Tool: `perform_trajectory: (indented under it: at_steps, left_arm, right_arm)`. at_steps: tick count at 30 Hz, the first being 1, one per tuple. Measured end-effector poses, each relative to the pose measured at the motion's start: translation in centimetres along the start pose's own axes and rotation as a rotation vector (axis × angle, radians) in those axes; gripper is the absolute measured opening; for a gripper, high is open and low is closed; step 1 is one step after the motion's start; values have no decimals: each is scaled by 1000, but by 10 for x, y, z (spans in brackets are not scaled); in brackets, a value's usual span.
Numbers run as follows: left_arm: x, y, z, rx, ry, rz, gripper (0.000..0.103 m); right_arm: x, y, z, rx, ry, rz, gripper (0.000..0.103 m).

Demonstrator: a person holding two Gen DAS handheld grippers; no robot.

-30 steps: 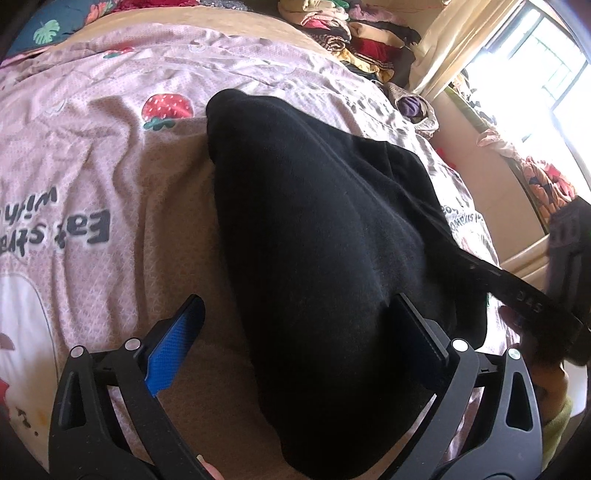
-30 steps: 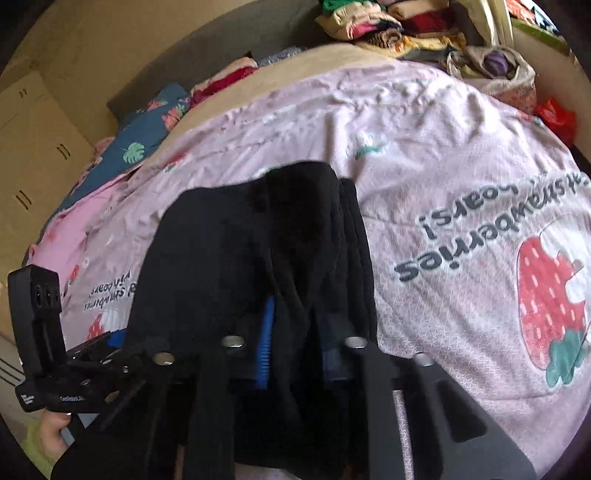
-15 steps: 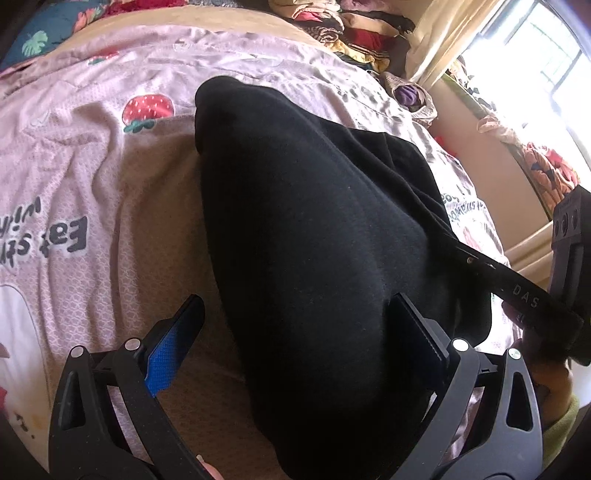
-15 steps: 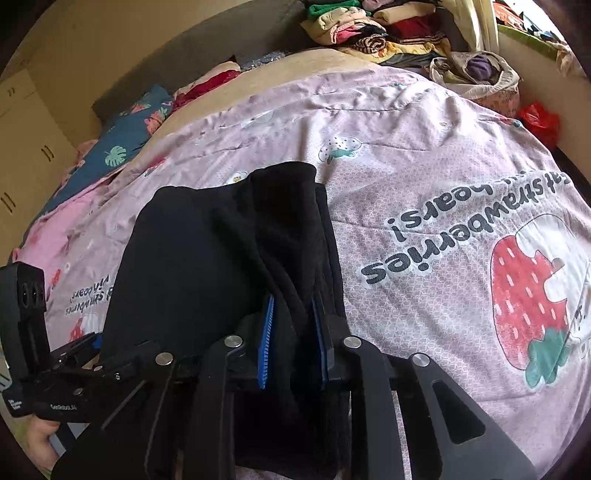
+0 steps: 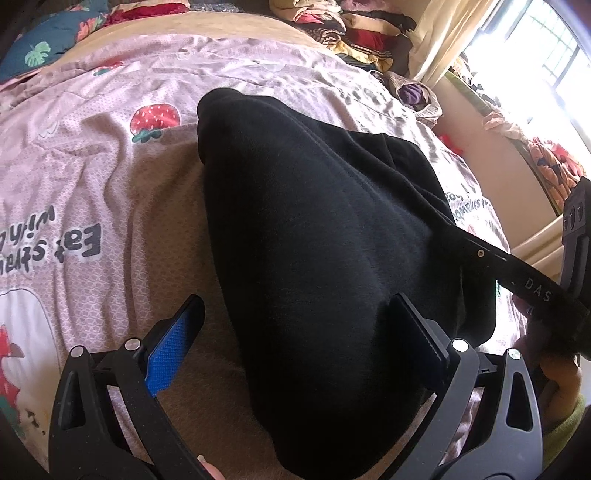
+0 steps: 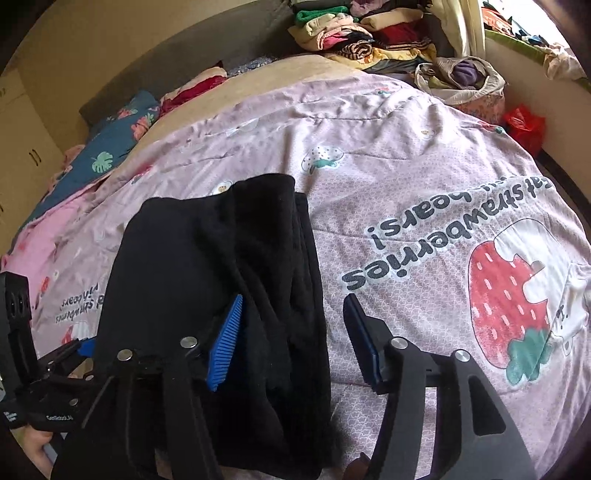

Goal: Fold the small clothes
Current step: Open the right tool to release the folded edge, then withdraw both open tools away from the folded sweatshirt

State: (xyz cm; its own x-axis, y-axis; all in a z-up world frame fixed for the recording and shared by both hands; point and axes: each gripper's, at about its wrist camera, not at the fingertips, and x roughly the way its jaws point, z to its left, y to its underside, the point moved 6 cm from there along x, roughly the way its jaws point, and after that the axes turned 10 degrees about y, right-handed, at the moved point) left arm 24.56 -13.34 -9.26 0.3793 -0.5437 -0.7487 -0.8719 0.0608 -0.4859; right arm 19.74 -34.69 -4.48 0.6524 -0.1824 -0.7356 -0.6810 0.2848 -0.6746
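Black garment (image 5: pixel 332 258) lies folded lengthwise on the pink strawberry-print quilt (image 5: pixel 92 192) covering the bed, its narrow end pointing to the far side. Right gripper (image 6: pixel 291 332): fingers have just been opening and now stand spread, the garment's right edge between them, unpinched. Left gripper (image 5: pixel 295 325): fingers spread wide over the garment's near end, no grip. Stacked clothes (image 6: pixel 354 33) at far right.

My left wrist view looks steeply down along its fingers (image 5: pixel 177 339), close over the black garment (image 5: pixel 325 236) on the pink quilt (image 5: pixel 92 177). The right wrist view tilts down too — from the garment's other edge (image 6: pixel 207 266). Both share garment, quilt and the clothes pile (image 6: pixel 354 33) beyond.
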Motion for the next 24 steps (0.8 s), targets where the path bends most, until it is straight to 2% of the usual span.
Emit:
perform_trajectory:
  at_steps: [9,15,24]
  left_arm:
    - [-7,-4,0,12,-19,3,93]
    - [-10,-4,-1,9,-26,4,93]
    - [-33,-16,8,-6,-59,-68,93]
  right_arm:
    - [-3,-3,-4,30,-3,-6,72]
    - [-2,-2,-4,30,5,5,72]
    - [-19,-11,-5,50,-11,-63,73]
